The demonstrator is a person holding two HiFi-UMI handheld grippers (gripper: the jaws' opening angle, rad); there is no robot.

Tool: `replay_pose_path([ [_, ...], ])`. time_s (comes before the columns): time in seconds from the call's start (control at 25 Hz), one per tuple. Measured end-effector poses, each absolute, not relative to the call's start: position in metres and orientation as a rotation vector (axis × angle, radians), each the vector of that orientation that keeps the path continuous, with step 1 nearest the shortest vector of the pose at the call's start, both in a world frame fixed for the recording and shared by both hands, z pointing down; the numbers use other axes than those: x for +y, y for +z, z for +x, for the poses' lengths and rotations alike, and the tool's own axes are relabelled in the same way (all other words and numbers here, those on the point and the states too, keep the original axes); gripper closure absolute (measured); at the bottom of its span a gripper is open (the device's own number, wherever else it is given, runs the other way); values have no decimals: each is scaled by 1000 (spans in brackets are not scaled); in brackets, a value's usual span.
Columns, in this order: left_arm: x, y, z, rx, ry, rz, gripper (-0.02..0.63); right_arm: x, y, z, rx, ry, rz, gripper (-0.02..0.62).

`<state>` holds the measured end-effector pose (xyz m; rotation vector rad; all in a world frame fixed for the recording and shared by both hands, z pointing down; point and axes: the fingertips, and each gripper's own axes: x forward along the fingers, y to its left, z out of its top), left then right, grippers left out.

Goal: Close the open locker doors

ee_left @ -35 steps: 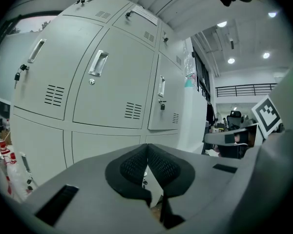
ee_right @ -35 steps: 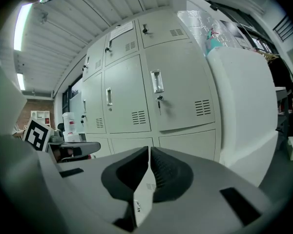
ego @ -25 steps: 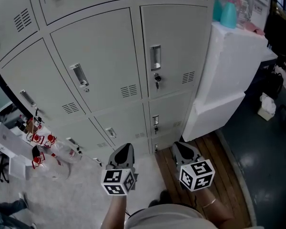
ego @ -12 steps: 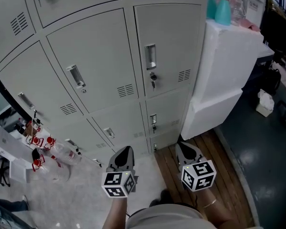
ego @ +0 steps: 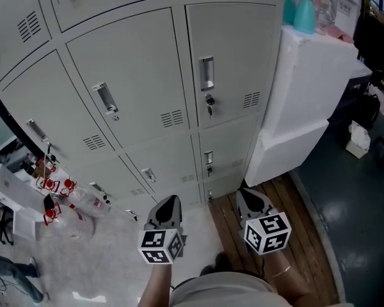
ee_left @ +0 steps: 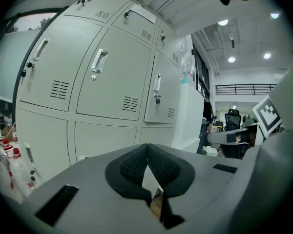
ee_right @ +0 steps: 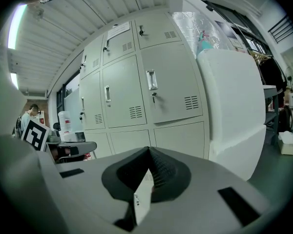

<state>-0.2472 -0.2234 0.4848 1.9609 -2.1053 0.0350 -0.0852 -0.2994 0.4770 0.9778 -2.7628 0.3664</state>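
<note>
A bank of grey lockers (ego: 147, 88) fills the head view, and every door I can see lies flush with its frame. The door on the right (ego: 233, 62) has a recessed handle (ego: 207, 73) with a key hanging in the lock below it. My left gripper (ego: 168, 204) and right gripper (ego: 246, 198) hover side by side in front of the bottom row, apart from the doors. In the left gripper view the left gripper (ee_left: 147, 149) has its pads meeting with nothing between them. The right gripper (ee_right: 149, 151) is likewise shut and empty in the right gripper view.
Stacked white foam boxes (ego: 307, 101) stand against the lockers' right side, with a teal spray bottle (ego: 305, 11) on top. Clear bottles with red caps (ego: 54, 194) and white boxes sit on the floor at the left. A wooden floor strip (ego: 301, 242) runs under the right gripper.
The head view sways slightly left and back. Both grippers stay where they were, still shut.
</note>
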Motion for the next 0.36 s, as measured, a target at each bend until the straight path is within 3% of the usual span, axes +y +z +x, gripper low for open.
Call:
replay_pose_path([
  [0.36,-221,486,-248,-2117,31,1942,586,-305,478,-86,-2764,365,969,595],
])
